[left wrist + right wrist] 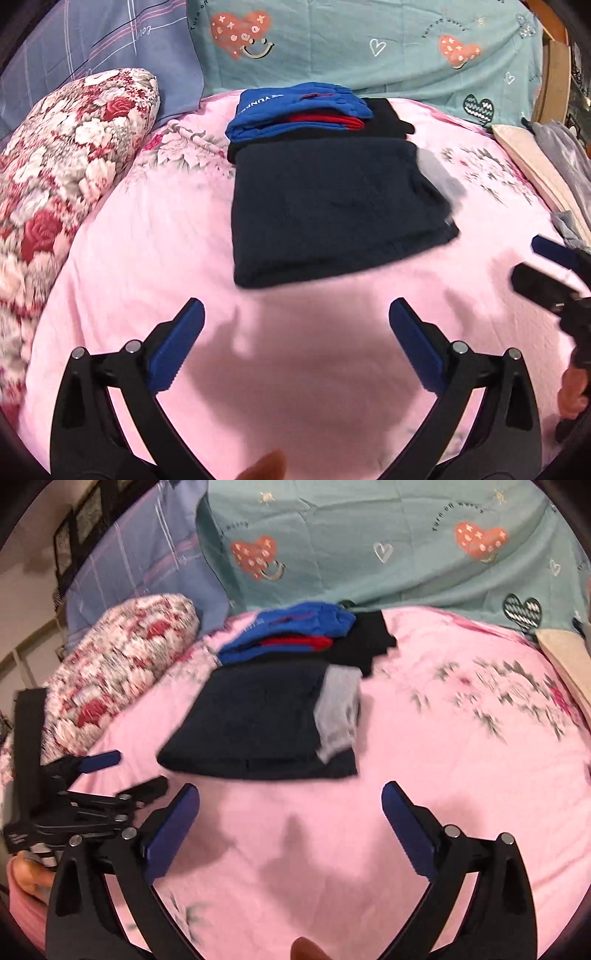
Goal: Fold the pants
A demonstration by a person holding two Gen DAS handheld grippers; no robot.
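— Both grippers sit nearest the lens: the left gripper (295,308) has its jaws spread wide and grasps nothing, hanging over bare pink bedsheet (147,258).

— And the other one?

— Same story. The right gripper (290,792) is released, blue pads apart, nothing between them. It shows at the left view's 3 o'clock edge too.

— Where are the pants?

— At 12 o'clock from each gripper, apart from the fingertips. The navy pants (332,218) lie flat on the bed as a compact rectangle, with a grey lining patch (338,712) turned out at their right side.

— So the folding is finished?

— I judge it essentially done: the bundle looks layered and squared, and neither gripper touches it. At most, tucking that grey flap or stacking remains.

— Stacking where?

— Beyond them, touching their far edge, a blue and red folded garment (295,110) rests on a black one (391,118). A floral pillow (66,155) lies at 9 o'clock.
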